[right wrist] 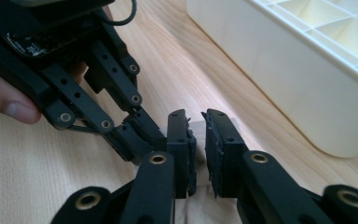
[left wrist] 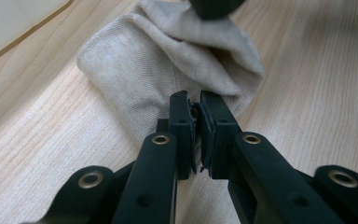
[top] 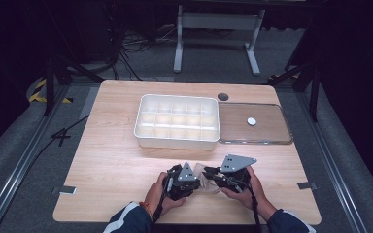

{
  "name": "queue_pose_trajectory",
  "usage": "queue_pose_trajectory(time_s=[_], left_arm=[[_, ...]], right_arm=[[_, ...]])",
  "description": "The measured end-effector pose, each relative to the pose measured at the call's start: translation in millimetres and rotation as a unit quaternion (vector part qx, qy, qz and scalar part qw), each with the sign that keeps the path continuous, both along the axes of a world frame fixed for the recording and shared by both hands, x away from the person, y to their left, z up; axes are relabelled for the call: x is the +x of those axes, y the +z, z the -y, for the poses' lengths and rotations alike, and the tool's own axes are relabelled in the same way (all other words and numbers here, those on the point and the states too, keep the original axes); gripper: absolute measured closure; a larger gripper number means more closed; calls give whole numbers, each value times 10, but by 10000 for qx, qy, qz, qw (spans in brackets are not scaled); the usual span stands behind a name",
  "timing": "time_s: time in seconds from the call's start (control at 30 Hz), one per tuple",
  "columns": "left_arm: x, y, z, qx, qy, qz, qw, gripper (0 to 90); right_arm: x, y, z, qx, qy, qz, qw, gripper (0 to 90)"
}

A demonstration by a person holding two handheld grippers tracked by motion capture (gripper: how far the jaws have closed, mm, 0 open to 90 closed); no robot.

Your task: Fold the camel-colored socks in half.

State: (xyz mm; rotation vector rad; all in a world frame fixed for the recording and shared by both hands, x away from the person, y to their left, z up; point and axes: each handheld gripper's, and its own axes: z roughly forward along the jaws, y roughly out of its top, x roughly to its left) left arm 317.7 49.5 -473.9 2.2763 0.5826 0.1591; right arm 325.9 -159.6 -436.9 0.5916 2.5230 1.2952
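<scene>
Pinched almost together, the two jaws of our left gripper [left wrist: 195, 122] clamp the near edge of a beige knitted sock [left wrist: 168, 60], a thin fold of cloth caught between the pads. Our right gripper [right wrist: 196, 140] has its jaws slightly parted, a narrow gap between them with pale cloth behind it; whether that cloth is truly held we cannot tell.

We find the sock near the front edge of the wooden table [top: 111, 145], lying flat between the two grippers, well apart from the white divided box [top: 177, 121] behind it. A clear lid [top: 272, 131] lies just beside the box on its right, with a small white disc [top: 251, 121] on it.

We judge the sock to be light, soft and limp. It should sag and fold under its own weight and slide easily on the smooth wood. An edge or a folded corner looks like the best place to pinch, and two holds spaced apart should keep it from bunching.

From the high view we get the layout, but the sock is mostly hidden between hands and grippers. Along the left gripper's jaws we see the knit weave and folds up close. Along the right gripper's jaws we see the other gripper's linkage, a thumb [right wrist: 9, 105], and the box's grid of compartments.
</scene>
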Motion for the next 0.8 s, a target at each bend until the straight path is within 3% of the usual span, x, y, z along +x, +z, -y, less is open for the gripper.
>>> queue_pose_trajectory(time_s=[0.27, 0.4, 0.43, 0.57, 0.67, 0.8], left_arm=[[-12, -4, 10, 5, 23, 32, 10000, 834], [-12, -3, 9, 8, 14, 29, 10000, 834], [-15, -3, 11, 0, 17, -7, 10000, 834], [-12, -1, 2, 24, 9, -21, 10000, 834], [-8, -1, 3, 15, -13, -24, 10000, 838], [-7, 2, 6, 34, -36, -14, 10000, 838]], right_arm=[[-76, -29, -98, -150, 188, -9, 9997, 778], [-37, -112, -99, -411, 229, -122, 9988, 778], [-18, -178, -81, -609, 181, -176, 9978, 786], [-17, -218, -9, -681, 166, -297, 9971, 789], [-43, -232, 83, -891, 76, -311, 9955, 788], [-18, -255, 150, -869, 0, -425, 9953, 785]])
